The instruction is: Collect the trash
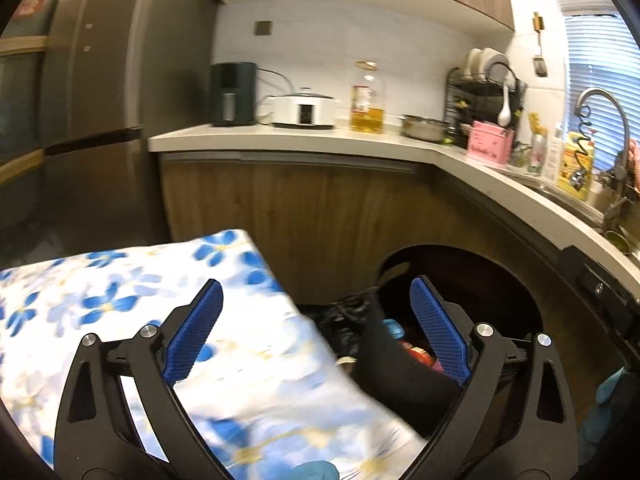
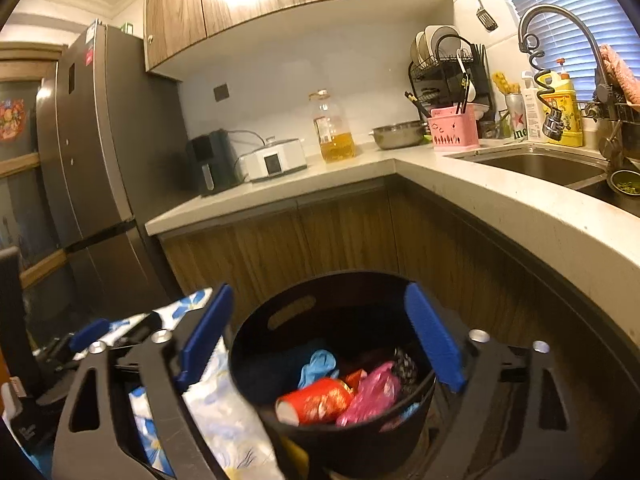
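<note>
Both tools spread — cloth point(image 1: 120, 300) hides half the bin point(image 2: 332, 432).

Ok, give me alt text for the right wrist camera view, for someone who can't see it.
The open right gripper hovers over a round black trash bin holding a red can, pink wrapper and blue glove. A blue-flowered white cloth lies left, wooden kitchen cabinets behind.

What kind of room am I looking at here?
A home kitchen, most likely: a sink with a tall faucet, a dish rack on the counter, and a fridge.
</note>
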The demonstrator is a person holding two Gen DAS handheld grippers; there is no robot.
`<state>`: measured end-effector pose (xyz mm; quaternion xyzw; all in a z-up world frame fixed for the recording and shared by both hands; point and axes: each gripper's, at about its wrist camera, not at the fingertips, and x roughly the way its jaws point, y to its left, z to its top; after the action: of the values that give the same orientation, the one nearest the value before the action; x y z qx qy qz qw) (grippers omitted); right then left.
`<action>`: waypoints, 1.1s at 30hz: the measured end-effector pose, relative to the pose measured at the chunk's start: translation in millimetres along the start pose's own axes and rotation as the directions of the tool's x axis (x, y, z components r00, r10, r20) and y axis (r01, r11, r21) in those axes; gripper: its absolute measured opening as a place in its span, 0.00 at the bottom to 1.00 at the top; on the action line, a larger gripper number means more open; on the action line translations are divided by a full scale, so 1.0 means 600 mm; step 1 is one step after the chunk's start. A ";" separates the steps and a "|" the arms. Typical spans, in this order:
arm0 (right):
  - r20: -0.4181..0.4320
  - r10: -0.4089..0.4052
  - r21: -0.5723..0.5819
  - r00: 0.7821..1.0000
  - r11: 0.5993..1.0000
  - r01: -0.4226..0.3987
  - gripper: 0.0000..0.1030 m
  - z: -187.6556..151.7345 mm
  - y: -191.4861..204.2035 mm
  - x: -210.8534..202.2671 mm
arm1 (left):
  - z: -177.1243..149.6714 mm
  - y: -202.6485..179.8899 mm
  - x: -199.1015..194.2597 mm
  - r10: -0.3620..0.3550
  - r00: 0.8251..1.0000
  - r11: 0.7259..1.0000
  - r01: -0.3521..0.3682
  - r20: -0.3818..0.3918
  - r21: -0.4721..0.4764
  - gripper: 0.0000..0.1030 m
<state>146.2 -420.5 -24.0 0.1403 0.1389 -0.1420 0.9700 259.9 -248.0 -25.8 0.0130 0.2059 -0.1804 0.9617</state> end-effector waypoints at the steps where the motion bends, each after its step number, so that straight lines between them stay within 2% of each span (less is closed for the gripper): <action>1: -0.005 -0.001 -0.011 1.000 1.000 0.001 0.87 -0.004 0.010 -0.007 | -0.002 0.007 -0.010 0.009 1.000 1.000 -0.009 0.005 -0.001 0.91; 4: -0.008 -0.009 -0.033 1.000 0.999 0.009 0.94 -0.010 0.034 -0.026 | -0.010 0.035 -0.053 0.044 0.999 0.999 -0.044 0.016 -0.015 0.93; 15: -0.024 -0.017 -0.091 1.000 0.996 0.015 0.94 -0.030 0.113 -0.120 | -0.046 0.112 -0.188 0.136 0.991 0.990 -0.135 0.021 -0.052 0.94; 23: -0.060 -0.012 -0.108 0.998 0.994 0.005 0.94 -0.064 0.158 -0.195 | -0.079 0.160 -0.282 0.167 0.986 0.984 -0.164 0.032 -0.077 0.94; 33: -0.056 0.003 -0.130 0.998 0.991 -0.010 0.94 -0.103 0.196 -0.299 | -0.114 0.192 -0.384 0.202 0.978 0.976 -0.196 0.054 -0.089 0.94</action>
<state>3.6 -250.4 1.9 0.0811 0.1746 -0.1256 0.9732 78.0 -54.9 -2.0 -0.0124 0.1808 -0.0748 0.9806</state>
